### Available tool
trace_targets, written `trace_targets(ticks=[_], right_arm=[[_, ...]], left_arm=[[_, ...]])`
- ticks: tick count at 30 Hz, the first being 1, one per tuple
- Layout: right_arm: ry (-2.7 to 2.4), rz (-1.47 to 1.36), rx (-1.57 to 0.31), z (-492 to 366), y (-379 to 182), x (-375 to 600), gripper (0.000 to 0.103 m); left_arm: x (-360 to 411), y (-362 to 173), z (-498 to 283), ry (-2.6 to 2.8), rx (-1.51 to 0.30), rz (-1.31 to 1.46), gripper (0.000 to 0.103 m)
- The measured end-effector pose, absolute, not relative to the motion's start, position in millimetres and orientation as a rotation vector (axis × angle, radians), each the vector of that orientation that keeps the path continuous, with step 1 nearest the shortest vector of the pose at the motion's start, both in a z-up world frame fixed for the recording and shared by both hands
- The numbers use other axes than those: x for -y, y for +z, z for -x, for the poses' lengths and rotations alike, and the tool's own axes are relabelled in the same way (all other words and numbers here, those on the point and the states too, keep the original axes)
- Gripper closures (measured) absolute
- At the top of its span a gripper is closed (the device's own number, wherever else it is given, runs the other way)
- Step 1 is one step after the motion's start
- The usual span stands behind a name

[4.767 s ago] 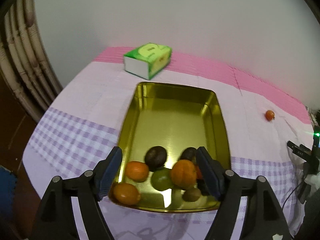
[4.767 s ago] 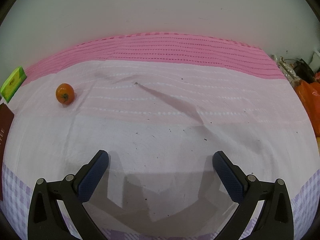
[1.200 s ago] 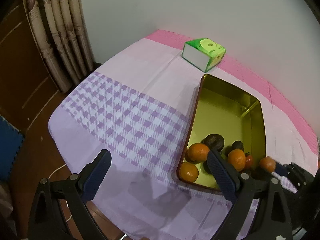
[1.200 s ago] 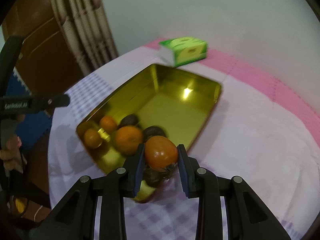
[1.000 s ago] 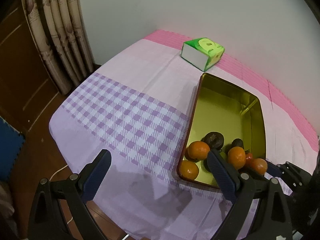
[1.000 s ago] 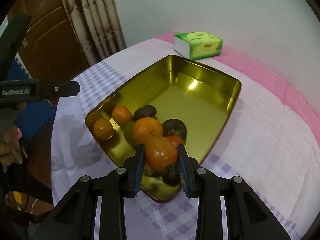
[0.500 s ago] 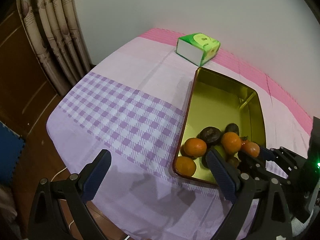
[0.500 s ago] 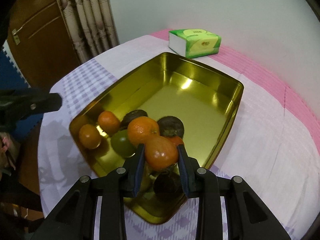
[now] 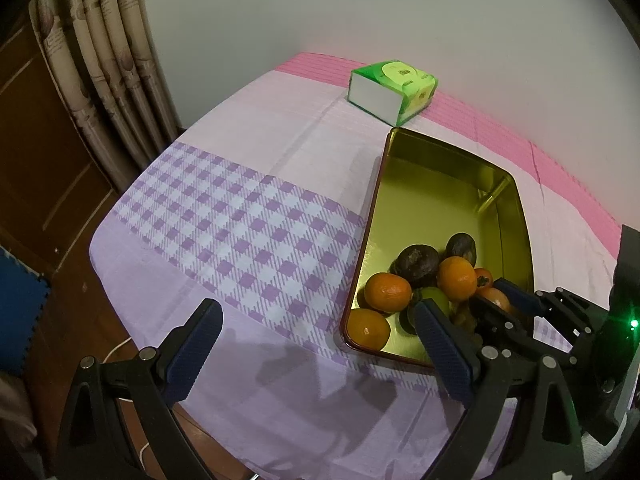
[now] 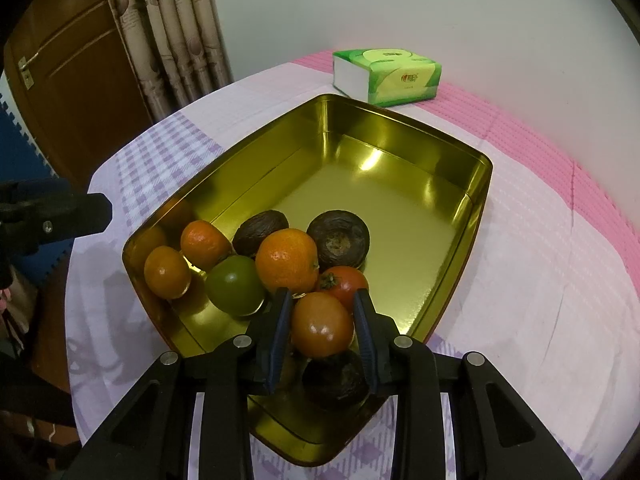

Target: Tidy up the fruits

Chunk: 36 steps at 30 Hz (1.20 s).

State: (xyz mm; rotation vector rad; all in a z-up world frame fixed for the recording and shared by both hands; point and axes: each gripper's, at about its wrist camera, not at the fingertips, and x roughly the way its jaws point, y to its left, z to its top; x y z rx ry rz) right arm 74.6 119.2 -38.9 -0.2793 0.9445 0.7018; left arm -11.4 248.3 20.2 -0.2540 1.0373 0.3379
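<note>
Right now the right gripper (image 10: 322,330) has its fingers narrowed onto an orange persimmon (image 10: 322,329), pads pressed vs both sides of the fruit. It hangs over the near end of the gold tray (image 10: 478,200), just above the fruit pile; can't tell if it touches anything underneath. In the left wrist view the same gripper (image 9: 498,300) shows at the tray's (image 9: 370,232) near right corner w/ the persimmon (image 9: 497,299) between its tips.

Left gripper (image 9: 316,340) is spread wide, holding nothing, over the purple-checked part of the tablecloth (image 9: 240,220), beside the tray's left side.

Fruit in tray, all bunched at the near end:
- 2 small mandarins (image 10: 168,272) & (image 10: 205,244) by the near left corner
- green fruit (image 10: 235,286) just right of them
- bigger orange (image 10: 287,261) touching the green one
- red tomato-like fruit w/ green calyx (image 10: 345,286) just behind the held persimmon
- 2 dark wrinkled fruits (image 10: 260,232) & (image 10: 340,240) behind the orange
- another dark fruit (image 10: 334,380) under the gripper, partly hidden

Far half of tray is bare gold metal.

Green tissue box (image 10: 386,76) sits on the pink strip of cloth beyond the tray's far end, apart from it. Curtain (image 10: 172,32) & brown door (image 10: 72,60) at left bkgd.
</note>
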Motion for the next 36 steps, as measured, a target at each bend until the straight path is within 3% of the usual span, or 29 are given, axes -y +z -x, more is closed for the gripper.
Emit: trace_targets(ticks=[7,9,11,13,15,19,26,36], right_arm=[[0.692,0.265,-0.914,-73.0,-29.4,-114.8,0.067],[0.686,0.252,-0.907,-72.1,-24.9,-111.8,0.061],[0.682,0.247,-0.896,-70.0,-20.8,-109.0,0.042],[0.666,0.242,-0.869,-66.2,-14.5,-104.3,0.033],[0.667,0.231,-0.862,-63.5,-10.0,-100.9,0.031],[0.649,0.239,-0.850,-55.5,-4.2,-93.4,0.019],[0.638,0.215,-0.889,-42.4,-6.3,-82.5,0.009],[0.601,0.209,-0.936,-32.5,-14.6,-72.7,0.007]], left_arm=[[-247.5,18.8,10.9,0.338,-1.039,0.251,0.008],[-246.3,18.3,11.2,0.338,-1.040,0.249,0.008],[-244.7,18.4,11.2,0.335,-1.040,0.246,0.008],[-242.5,18.6,11.5,0.333,-1.038,0.240,0.008],[-240.0,18.6,11.6,0.331,-1.037,0.232,0.008],[-234.4,18.7,12.6,0.326,-1.037,0.212,0.008],[-221.4,18.8,12.6,0.311,-1.039,0.176,0.008],[-214.5,18.5,12.5,0.313,-1.039,0.152,0.008]])
